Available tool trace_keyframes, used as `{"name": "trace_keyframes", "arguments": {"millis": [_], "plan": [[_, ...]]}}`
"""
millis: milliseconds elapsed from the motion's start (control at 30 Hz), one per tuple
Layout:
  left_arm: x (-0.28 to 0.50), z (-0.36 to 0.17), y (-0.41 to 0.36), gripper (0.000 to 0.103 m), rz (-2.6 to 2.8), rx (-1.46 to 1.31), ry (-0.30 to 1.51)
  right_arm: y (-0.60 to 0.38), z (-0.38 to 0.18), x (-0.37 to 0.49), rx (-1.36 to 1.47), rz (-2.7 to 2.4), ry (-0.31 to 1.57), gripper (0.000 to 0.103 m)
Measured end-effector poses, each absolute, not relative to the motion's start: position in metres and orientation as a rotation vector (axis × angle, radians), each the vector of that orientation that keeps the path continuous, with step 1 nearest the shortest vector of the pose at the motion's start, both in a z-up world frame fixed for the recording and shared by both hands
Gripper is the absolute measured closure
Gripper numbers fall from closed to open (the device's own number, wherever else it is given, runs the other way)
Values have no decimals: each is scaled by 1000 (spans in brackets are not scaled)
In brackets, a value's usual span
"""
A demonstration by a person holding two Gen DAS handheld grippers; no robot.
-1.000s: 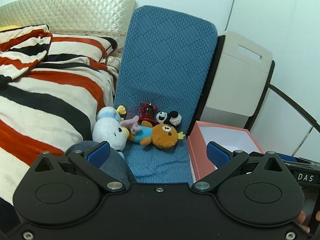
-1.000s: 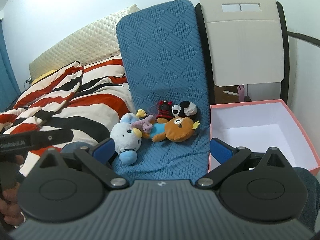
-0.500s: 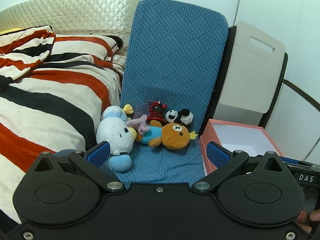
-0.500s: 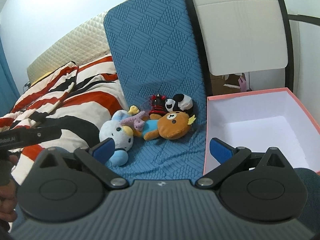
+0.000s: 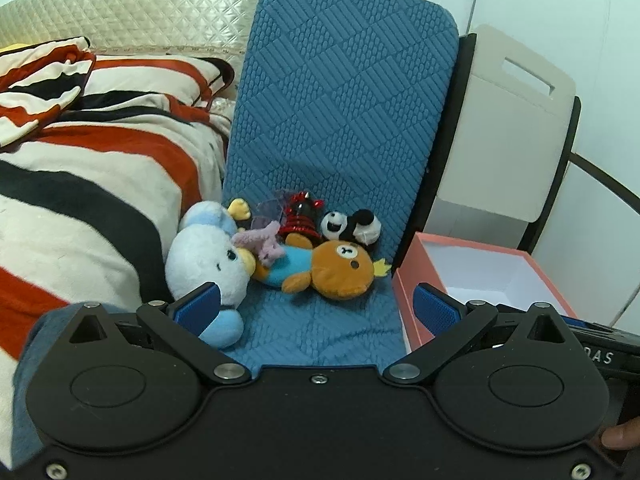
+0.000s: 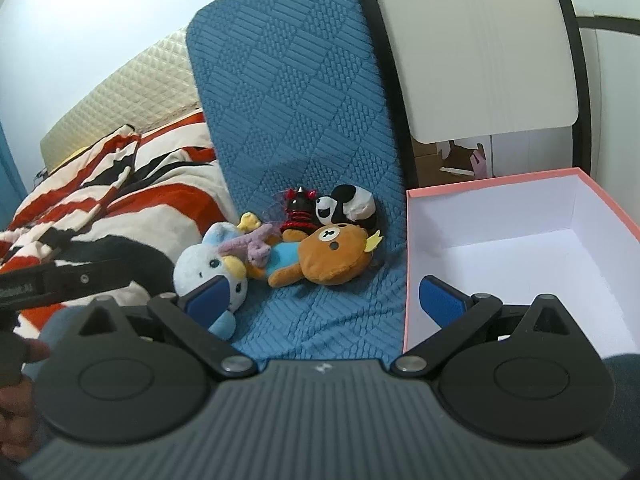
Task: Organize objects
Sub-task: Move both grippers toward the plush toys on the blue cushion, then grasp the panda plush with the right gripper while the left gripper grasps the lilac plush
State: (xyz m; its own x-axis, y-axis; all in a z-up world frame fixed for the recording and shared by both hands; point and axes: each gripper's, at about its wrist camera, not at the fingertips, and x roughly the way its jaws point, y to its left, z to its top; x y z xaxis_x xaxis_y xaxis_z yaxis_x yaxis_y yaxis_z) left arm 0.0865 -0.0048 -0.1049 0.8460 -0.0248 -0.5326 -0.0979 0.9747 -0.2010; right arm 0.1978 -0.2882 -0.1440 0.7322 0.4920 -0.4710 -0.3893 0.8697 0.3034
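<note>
Soft plush toys, a huddle of small stuffed animals, lie on the blue quilted seat cushion (image 5: 320, 320), just left of the open pink cardboard box (image 6: 412, 264) with its white, empty inside: a white and pale-blue plush bird (image 5: 208, 260) farthest from the box, a brown bear plush with a yellow crown (image 5: 344, 268) nearest it, a black-and-white panda plush (image 5: 352, 224) and a red-and-black spiky toy (image 5: 300, 220) behind the bear against the cushion's upright back. Nothing is in the box, so the sorting looks not yet begun; this reads as the approach. The left gripper (image 5: 318, 306) and the right gripper (image 6: 326, 296) are both spread wide and hold nothing, short of the toys. The next move likely calls for closing on one toy, probably the bear, and lifting it over the box's near wall. Left of the box lies a red, black and cream striped blanket (image 5: 80, 168) on a bed; behind it stands a beige chair back (image 6: 480, 60) before a pale wall.
</note>
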Motion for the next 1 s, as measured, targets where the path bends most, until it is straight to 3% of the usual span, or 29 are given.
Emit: {"name": "trace_keyframes", "arguments": {"millis": [433, 1000], "plan": [[151, -117, 7, 1, 29, -237, 548, -284, -163, 251, 284, 519, 597, 2], [262, -173, 15, 3, 51, -89, 681, -255, -173, 346, 237, 551, 603, 1]]}}
